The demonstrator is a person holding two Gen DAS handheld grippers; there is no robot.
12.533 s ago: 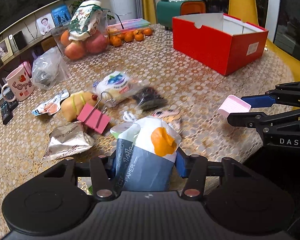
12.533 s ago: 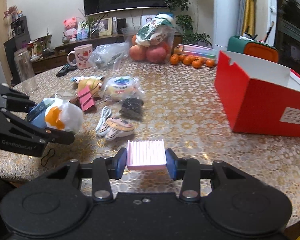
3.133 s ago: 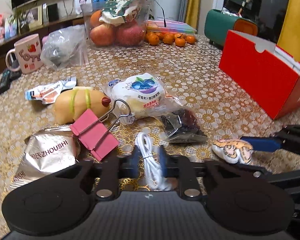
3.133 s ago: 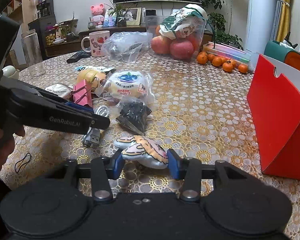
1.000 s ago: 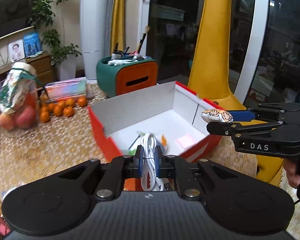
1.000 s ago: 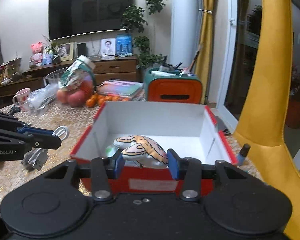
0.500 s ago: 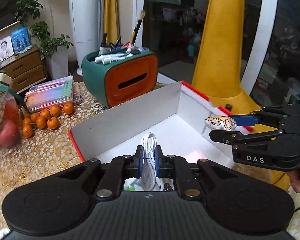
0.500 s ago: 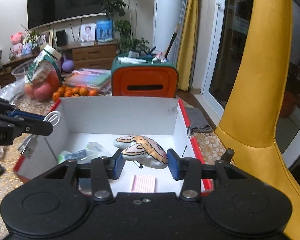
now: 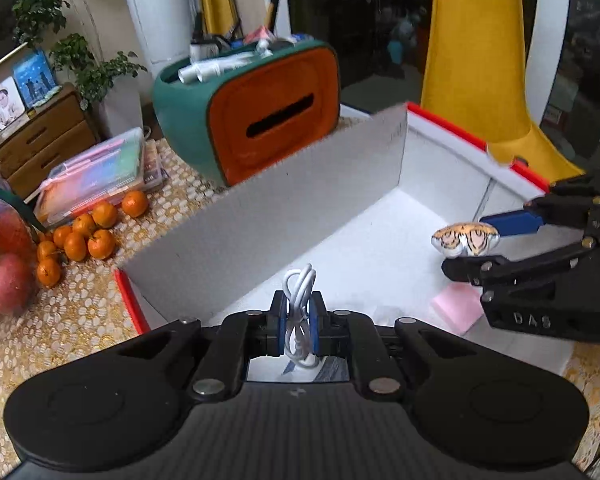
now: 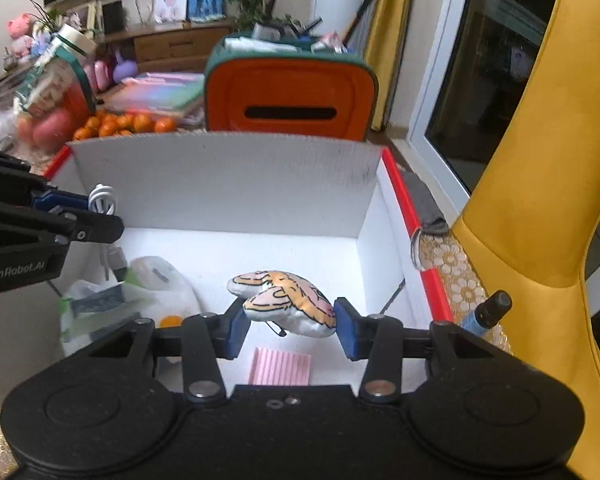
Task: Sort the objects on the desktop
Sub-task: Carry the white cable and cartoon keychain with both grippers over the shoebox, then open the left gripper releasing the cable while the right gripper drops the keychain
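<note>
My left gripper is shut on a coiled white cable and holds it over the near left part of the red box. My right gripper is shut on a small tiger-print pouch and holds it above the box's white floor. In the right wrist view the left gripper with the cable hangs over the box's left side. Inside the box lie a pink ridged block and a white tissue pack. In the left wrist view the right gripper holds the pouch above the pink block.
A green and orange tissue holder stands right behind the box. Several tangerines, a clear plastic case and a bag of apples lie at the back left. A yellow chair stands close to the right. A small dark bottle stands beside the box's right wall.
Both grippers have moved further forward and lower over the box, each still holding its object. The box interior now fills more of both views.
</note>
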